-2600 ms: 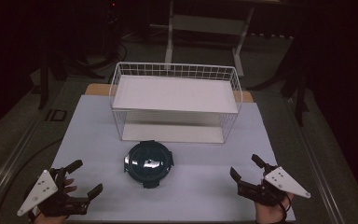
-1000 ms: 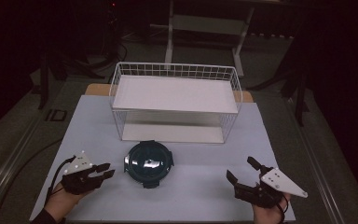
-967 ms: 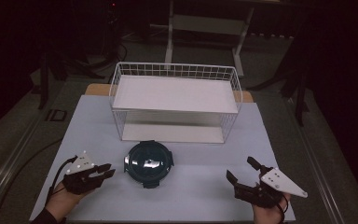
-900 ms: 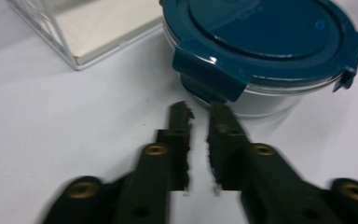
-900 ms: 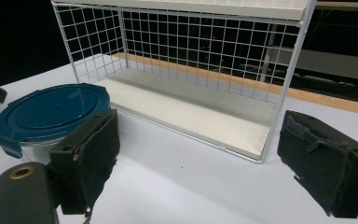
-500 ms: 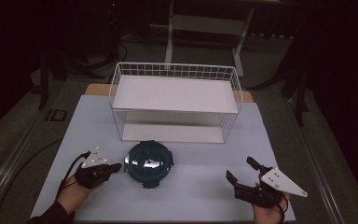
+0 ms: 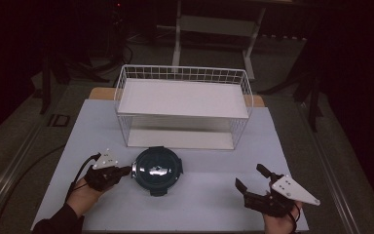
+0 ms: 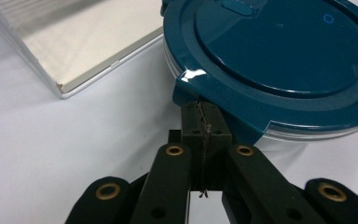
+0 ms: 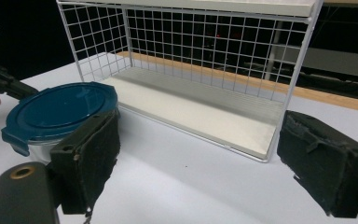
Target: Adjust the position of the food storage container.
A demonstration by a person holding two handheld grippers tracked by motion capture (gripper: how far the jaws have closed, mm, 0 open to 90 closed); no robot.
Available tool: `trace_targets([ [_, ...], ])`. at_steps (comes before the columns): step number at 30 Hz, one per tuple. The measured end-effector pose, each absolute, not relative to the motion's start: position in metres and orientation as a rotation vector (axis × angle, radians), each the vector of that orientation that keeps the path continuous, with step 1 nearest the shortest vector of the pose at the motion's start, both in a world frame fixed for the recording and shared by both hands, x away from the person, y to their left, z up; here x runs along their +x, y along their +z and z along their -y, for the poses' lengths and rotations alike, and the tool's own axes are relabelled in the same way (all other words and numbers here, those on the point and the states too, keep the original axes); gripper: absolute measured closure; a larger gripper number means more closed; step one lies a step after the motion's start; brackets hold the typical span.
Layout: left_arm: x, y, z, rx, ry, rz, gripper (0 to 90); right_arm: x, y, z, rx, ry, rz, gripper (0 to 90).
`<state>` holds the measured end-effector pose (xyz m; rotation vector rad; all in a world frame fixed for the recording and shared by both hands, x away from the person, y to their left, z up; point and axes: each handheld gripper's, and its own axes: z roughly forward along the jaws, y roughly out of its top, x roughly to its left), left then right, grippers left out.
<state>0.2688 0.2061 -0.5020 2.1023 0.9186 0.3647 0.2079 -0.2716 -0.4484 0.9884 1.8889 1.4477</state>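
Note:
A round clear container with a dark teal lid sits on the white table in front of a wire rack. My left gripper is shut at the container's left side. In the left gripper view its pads meet with no gap, and the left gripper has its tips tucked under a latch tab of the lid. I cannot tell whether the tab is pinched. My right gripper is open near the table's front right, away from the container. Nothing lies between the wide-apart pads of the right gripper.
A white wire rack with a solid top shelf and a bottom shelf stands behind the container, its open front towards me. A corner of its base lies close to the lid. The table's front edge is near both hands.
My left gripper has moved right and forward from the front left corner to the container's side, and has gone from open to shut. The right gripper has barely shifted.

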Motion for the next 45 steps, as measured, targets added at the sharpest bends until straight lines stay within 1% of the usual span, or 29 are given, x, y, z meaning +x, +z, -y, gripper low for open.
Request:
trace_targets([
  [11,0.281,-0.502,-0.187,2.097,0.343,-0.907,89.9,0.208,-0.449,0.270,0.989,1.450,-1.898,13.2],
  [12,0.283,-0.502,-0.179,2.103,0.326,-0.891,90.0,0.208,-0.449,0.270,0.987,1.450,-1.898,13.1],
  [18,0.283,-0.502,-0.160,2.113,0.301,-0.839,89.9,0.208,-0.449,0.270,0.984,1.449,-1.903,13.1],
  [27,0.288,-0.503,-0.157,2.110,0.330,-0.851,89.7,0.208,-0.449,0.271,0.993,1.451,-1.897,13.1],
  [32,0.289,-0.501,-0.156,2.109,0.299,-0.870,89.8,0.208,-0.450,0.270,0.984,1.448,-1.906,13.2],
  [45,0.290,-0.502,-0.133,2.112,0.296,-0.841,89.9,0.208,-0.451,0.267,0.975,1.449,-1.924,13.2],
])
